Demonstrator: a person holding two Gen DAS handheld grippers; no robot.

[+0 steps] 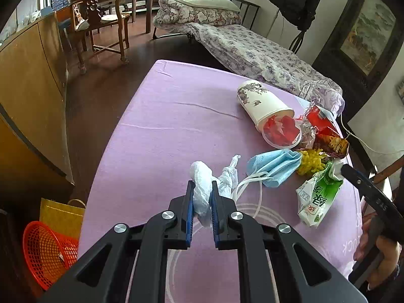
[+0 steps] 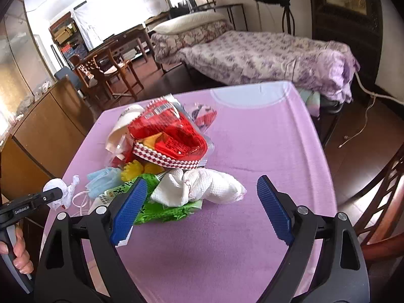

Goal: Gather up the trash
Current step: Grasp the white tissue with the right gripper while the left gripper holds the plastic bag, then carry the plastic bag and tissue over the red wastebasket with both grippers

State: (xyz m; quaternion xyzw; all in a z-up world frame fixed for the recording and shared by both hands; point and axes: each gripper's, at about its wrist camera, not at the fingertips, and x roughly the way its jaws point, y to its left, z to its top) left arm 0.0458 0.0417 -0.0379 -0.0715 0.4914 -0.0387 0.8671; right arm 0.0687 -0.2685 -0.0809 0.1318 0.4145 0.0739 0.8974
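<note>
My left gripper (image 1: 202, 185) is shut on a crumpled white plastic bag (image 1: 202, 176) at the near middle of the purple table (image 1: 164, 126). Right of it lie a blue face mask (image 1: 275, 165), a yellow plastic piece (image 1: 311, 162), a green-and-white packet (image 1: 318, 197), a red snack wrapper (image 1: 325, 131) and a tipped paper cup (image 1: 262, 103) with red scraps. My right gripper (image 2: 202, 189) is open and empty, its jaws wide on either side of a crumpled white paper towel (image 2: 202, 186) lying on the green packet (image 2: 166, 209). The red wrapper (image 2: 171, 131) lies behind it.
An orange mesh basket (image 1: 48, 252) and a yellow bag (image 1: 61, 214) stand on the floor left of the table. A wooden cabinet (image 1: 30, 75) runs along the left. A floral bed (image 2: 265, 58) lies beyond the table, with wooden chairs (image 1: 101, 25) further back.
</note>
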